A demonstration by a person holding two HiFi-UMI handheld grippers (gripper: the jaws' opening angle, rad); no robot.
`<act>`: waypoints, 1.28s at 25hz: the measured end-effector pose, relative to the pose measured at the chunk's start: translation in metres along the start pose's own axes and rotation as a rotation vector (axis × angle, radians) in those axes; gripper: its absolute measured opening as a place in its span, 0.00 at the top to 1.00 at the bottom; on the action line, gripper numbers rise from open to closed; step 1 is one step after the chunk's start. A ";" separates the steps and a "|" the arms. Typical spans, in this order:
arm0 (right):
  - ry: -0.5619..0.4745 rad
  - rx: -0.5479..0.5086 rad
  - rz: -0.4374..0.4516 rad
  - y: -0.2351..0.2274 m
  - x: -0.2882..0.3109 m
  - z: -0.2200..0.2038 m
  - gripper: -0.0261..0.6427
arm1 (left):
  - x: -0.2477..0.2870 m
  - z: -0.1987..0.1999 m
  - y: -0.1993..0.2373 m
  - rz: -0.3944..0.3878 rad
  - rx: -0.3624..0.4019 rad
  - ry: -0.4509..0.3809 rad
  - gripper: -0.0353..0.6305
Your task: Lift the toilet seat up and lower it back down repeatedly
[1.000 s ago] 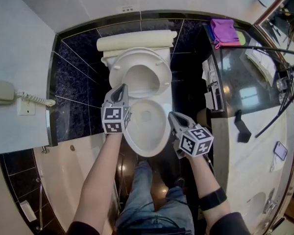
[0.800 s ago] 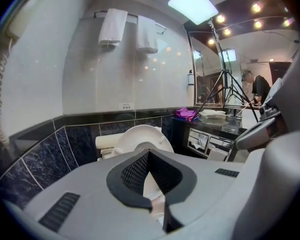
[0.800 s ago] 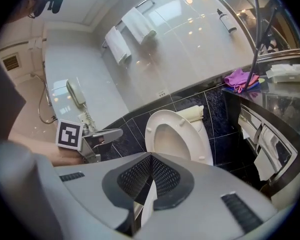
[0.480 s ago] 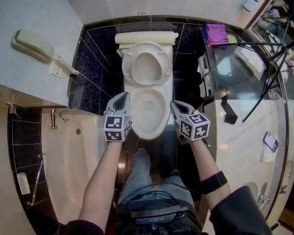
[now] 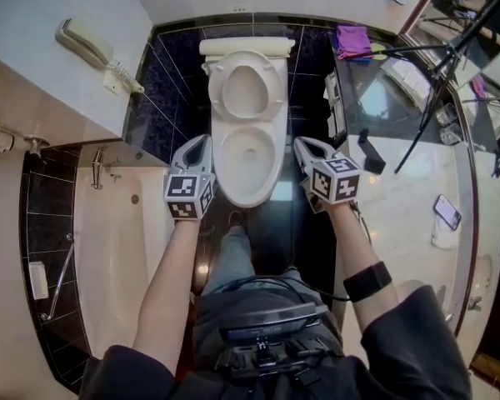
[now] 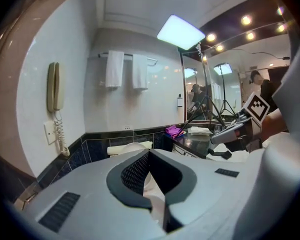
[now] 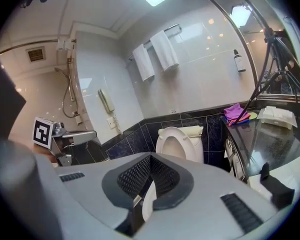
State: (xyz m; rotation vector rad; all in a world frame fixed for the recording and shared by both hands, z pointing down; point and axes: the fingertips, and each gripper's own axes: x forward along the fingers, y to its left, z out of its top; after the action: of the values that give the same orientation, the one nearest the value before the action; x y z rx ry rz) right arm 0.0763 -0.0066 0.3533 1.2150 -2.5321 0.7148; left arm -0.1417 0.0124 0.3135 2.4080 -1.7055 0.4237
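Head view: the white oval plastic toilet seat [image 5: 218, 90] stands raised against the cream cistern [image 5: 246, 47], at the rear edge of the white ceramic bowl [image 5: 248, 169]. The left gripper [image 5: 198, 145] and right gripper [image 5: 303, 145] flank the bowl. Both sets of fingers are closed and empty.

Toilet seat [image 5: 245, 90], bowl [image 5: 248, 161]: cream-white.
Wall tiles [image 5: 162, 98]: dark navy, marbled, pale grout.
Cloth [image 5: 351, 40], far corner of countertop [image 5: 404, 186]: purple.
Wall phone [image 5: 83, 42]: beige.
Left gripper [image 5: 202, 142], right gripper [image 5: 302, 144]: grey, black-and-white square markers.
Towels [image 6: 124, 70]: white.
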 end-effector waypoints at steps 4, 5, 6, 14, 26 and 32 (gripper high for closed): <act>-0.007 -0.022 0.010 0.012 -0.024 0.009 0.95 | -0.024 0.012 -0.016 -0.007 0.012 -0.018 0.95; -0.011 -0.027 0.015 0.015 -0.030 0.011 0.95 | -0.029 0.015 -0.020 -0.009 0.016 -0.021 0.95; -0.016 -0.033 0.017 0.017 -0.035 0.013 0.95 | -0.033 0.017 -0.024 -0.012 0.019 -0.025 0.95; -0.043 -0.090 -0.022 0.014 -0.081 0.015 0.94 | -0.061 0.020 -0.049 -0.019 0.021 -0.040 0.95; -0.010 -0.091 -0.064 0.007 -0.102 -0.021 0.94 | -0.078 0.008 -0.062 -0.025 0.019 -0.021 0.95; -0.013 -0.083 -0.067 0.010 -0.101 -0.024 0.94 | -0.084 0.002 -0.060 -0.026 0.016 -0.014 0.95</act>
State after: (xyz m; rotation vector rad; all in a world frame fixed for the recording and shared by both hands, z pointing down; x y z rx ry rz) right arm 0.1311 0.0784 0.3286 1.2735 -2.4914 0.5826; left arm -0.1107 0.1076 0.2865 2.4471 -1.6799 0.4196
